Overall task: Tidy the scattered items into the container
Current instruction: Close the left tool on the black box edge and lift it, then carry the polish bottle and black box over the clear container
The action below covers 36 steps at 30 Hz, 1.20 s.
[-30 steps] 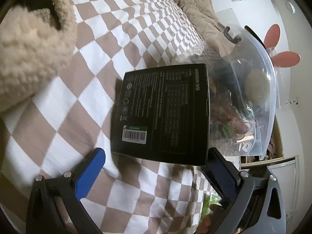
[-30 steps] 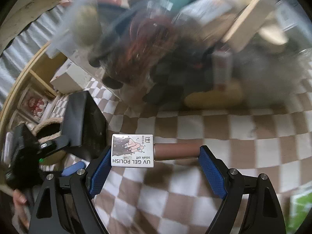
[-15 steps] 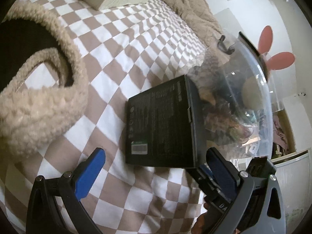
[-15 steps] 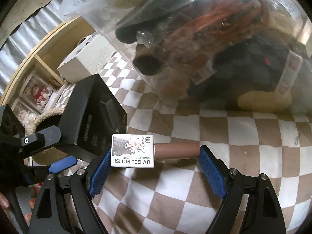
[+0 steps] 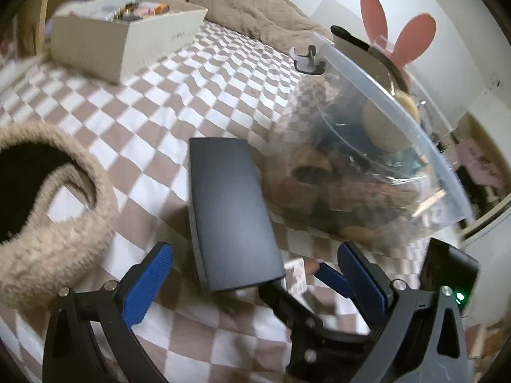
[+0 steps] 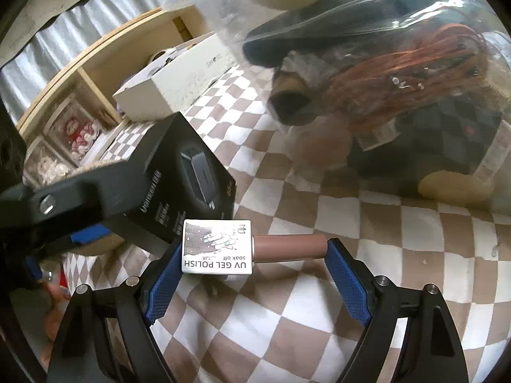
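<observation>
My right gripper (image 6: pixel 252 263) is shut on a UV gel polish bottle (image 6: pixel 223 246), white label to the left, brown cap to the right, held end to end above the checkered bedspread. The clear plastic container (image 6: pixel 399 73), full of several items, lies just ahead; it also shows in the left wrist view (image 5: pixel 377 146). A black box (image 5: pixel 228 214) lies between the open jaws of my left gripper (image 5: pixel 255 274), not gripped; it also shows in the right wrist view (image 6: pixel 179 178). The right gripper and bottle (image 5: pixel 297 274) show beside the box.
A fuzzy beige bag (image 5: pixel 48 210) lies at the left. A cream open box (image 5: pixel 121 32) with small items stands at the back. A beige blanket (image 5: pixel 255 9) and pink bunny ears (image 5: pixel 399 32) are behind the container. Wooden shelves (image 6: pixel 80 95) stand beyond the bed.
The left wrist view has swung and dropped lower, so the black box now shows end-on between the jaws. The right gripper moved nearer the box and container, still holding the bottle.
</observation>
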### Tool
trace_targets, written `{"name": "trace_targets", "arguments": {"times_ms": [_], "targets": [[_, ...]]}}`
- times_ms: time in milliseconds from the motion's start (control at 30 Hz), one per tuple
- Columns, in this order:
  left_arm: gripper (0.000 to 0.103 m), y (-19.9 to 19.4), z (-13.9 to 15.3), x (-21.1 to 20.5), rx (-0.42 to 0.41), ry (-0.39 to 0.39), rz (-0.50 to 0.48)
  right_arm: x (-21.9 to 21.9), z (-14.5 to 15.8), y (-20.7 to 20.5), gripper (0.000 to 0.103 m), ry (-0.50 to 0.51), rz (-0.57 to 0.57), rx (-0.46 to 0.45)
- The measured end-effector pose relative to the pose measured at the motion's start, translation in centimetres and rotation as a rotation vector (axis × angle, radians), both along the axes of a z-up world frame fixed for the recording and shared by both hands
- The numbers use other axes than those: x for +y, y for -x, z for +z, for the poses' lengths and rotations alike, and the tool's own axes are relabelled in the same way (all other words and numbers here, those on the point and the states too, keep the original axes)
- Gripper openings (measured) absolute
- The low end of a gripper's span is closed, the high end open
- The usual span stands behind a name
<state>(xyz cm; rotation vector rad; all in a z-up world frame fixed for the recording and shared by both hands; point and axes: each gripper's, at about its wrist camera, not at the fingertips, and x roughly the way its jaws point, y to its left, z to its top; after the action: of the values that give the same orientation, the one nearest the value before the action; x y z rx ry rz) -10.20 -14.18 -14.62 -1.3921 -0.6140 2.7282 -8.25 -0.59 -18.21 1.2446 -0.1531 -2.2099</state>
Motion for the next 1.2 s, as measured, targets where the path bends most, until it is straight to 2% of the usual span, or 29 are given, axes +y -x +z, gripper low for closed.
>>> {"name": "trace_targets", "arguments": {"times_ms": [100,200,300,333,367,400,433,567,800,900,1200], "targets": [[0.102,0.1,-0.7,-0.6,-0.021,0.027,0.056,-0.5,-0.1,-0.4,0.087,-0.007,0.020,0.002],[0.099,0.1,-1.5,-1.7,-0.040,-0.006,0.096,-0.7,-0.2,-0.8,0.087,-0.017,0.031,0.005],[0.080,0.1,-2.6,-2.7,-0.068,-0.053,0.116,-0.8,-0.5,-0.8,0.087,-0.022,0.028,-0.005],[0.067,0.0,-2.8,-3.0,-0.065,-0.070,0.114,-0.7,-0.6,-0.7,0.087,-0.021,0.024,-0.009],[0.061,-0.1,-3.0,-3.1,-0.056,-0.086,0.106,-0.7,-0.6,-0.7,0.087,-0.018,0.021,-0.012],[0.049,-0.1,-3.1,-3.2,-0.050,-0.091,0.097,-0.6,-0.6,-0.8,0.087,-0.016,0.018,-0.014],[0.045,-0.1,-3.1,-3.1,-0.049,-0.083,0.097,-0.5,-0.6,-0.8,0.087,-0.016,0.017,-0.013],[0.043,-0.3,-2.8,-2.6,-0.025,-0.094,0.075,0.1,-0.3,-1.0,0.087,-0.022,0.003,-0.015],[0.043,-1.8,-0.7,-1.4,0.044,-0.057,0.039,4.1,1.0,-1.9,0.087,0.008,-0.077,-0.009],[0.043,-2.8,0.7,-1.0,0.085,-0.043,0.040,6.3,2.4,-2.6,0.087,0.040,-0.118,0.013],[0.043,-5.2,5.4,0.3,0.209,-0.093,-0.003,12.1,8.7,-4.4,0.087,0.112,-0.211,0.133]]}}
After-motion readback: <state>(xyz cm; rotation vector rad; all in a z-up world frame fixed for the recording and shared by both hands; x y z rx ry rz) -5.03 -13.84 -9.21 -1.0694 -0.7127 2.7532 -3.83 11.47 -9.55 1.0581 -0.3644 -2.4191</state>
